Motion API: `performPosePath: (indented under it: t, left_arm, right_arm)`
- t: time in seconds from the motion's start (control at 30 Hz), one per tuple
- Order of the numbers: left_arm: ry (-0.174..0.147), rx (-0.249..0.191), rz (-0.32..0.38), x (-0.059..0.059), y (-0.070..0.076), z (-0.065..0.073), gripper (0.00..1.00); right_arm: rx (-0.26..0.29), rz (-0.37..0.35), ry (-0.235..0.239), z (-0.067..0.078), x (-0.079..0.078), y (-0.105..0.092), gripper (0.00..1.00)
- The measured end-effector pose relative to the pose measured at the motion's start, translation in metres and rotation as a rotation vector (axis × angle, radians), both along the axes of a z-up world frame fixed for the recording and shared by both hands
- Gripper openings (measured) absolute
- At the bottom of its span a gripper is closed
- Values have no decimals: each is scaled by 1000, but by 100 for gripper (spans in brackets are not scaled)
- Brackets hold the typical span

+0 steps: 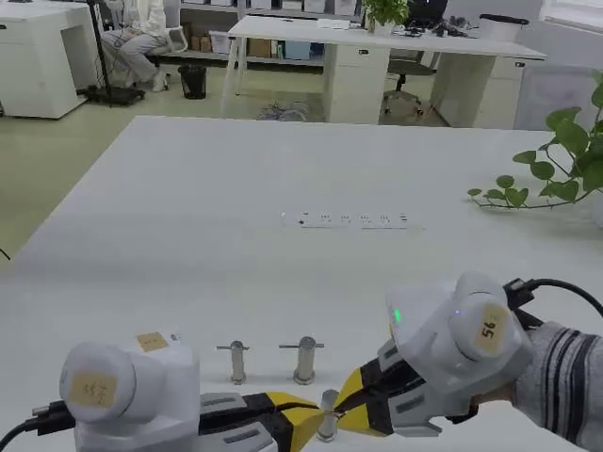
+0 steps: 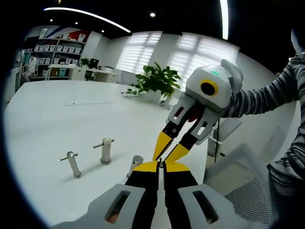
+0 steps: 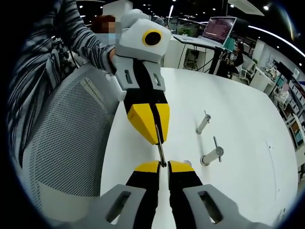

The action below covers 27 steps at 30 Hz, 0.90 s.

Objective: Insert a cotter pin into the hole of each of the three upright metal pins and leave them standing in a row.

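Observation:
Three upright metal pins stand near the table's front edge. Two of them [image 1: 236, 363] [image 1: 303, 360] carry a cotter pin crosswise through the top. The third pin [image 1: 327, 421] stands bare in front, between the two grippers' yellow tips. My left gripper [image 1: 309, 414] and right gripper [image 1: 344, 403] meet tip to tip just above it. In the right gripper view a thin cotter pin [image 3: 160, 145] runs from the left gripper [image 3: 156, 138] down into the right gripper [image 3: 163, 165]; both look shut on it. The bare pin [image 2: 136, 164] sits just left of my left gripper [image 2: 161, 165].
A flat power strip [image 1: 353, 221] lies mid-table. Plant leaves [image 1: 556, 160] reach over the table's right edge. A mesh chair [image 3: 71, 143] stands close behind the front edge. Desks and a seated person [image 1: 141, 28] are far back across the room.

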<state>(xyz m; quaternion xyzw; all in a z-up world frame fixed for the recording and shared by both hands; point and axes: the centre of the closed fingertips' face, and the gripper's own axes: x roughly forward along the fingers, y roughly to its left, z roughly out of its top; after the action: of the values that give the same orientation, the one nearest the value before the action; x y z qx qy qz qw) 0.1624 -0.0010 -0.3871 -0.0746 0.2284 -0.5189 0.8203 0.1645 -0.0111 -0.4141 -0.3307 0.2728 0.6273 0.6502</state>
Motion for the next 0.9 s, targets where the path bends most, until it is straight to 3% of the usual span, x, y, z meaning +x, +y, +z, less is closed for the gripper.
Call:
performPosePath:
  t: [0.07, 0.2, 0.37, 0.73, 0.9]
  left_arm:
    - [-22, 7, -29, -4, 0, 1, 0]
    - [-25, 4, -50, -7, -1, 2, 0]
    - [-40, 15, -71, -11, 1, 1, 0]
    - [-87, 86, -37, -7, 4, -10, 2]
    - [-102, 109, -11, -4, 3, -14, 8]
  right_arm:
    - [6, 14, 15, 0, -5, 1, 0]
    - [14, 24, 53, -1, -13, 2, 0]
    - [17, 31, 59, 0, -16, 2, 0]
    - [-15, 50, 0, 0, -14, 0, 0]
    - [-24, 27, -25, -1, -8, -3, 0]
